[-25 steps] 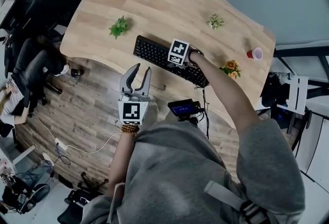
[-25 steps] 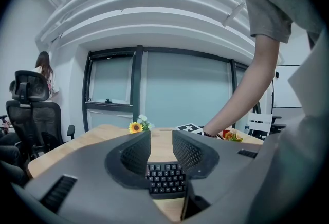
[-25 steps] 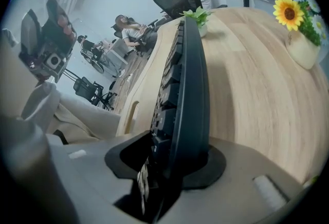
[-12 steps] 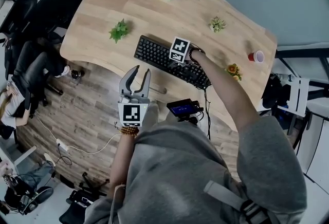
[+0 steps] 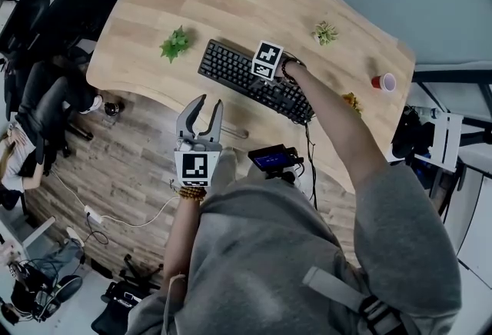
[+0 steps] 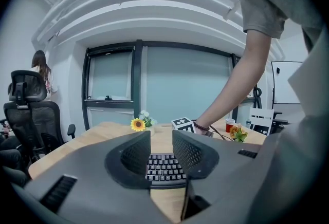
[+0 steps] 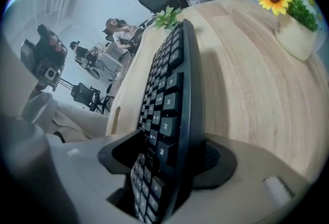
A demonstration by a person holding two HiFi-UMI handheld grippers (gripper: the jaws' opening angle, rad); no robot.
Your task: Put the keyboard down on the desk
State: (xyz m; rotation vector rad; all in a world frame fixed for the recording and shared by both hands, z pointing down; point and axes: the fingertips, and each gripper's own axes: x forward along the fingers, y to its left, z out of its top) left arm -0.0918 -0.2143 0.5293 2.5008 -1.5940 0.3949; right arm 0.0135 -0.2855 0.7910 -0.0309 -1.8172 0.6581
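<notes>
The black keyboard [image 5: 254, 85] lay on the wooden tabletop [image 5: 154, 11], its near end between the right gripper's [image 7: 169, 159] jaws, which had just been opening and stood loose around it. Lifting straight off would likely avoid dragging it. The left gripper [image 5: 206, 107] hung spread and empty. A green plant [image 5: 176, 43] and a red cup [image 5: 382, 81] stood clear.

left gripper [image 6: 161, 135] jaws apart, empty; keyboard [image 6: 163, 166] on desk [image 6: 87, 138] beyond.

Soft, even light comes from the windows [image 6: 180, 89]; both gripper views bulge and darken at their rims, with the keyboard [image 7: 164, 115] blurred at its near end.
</notes>
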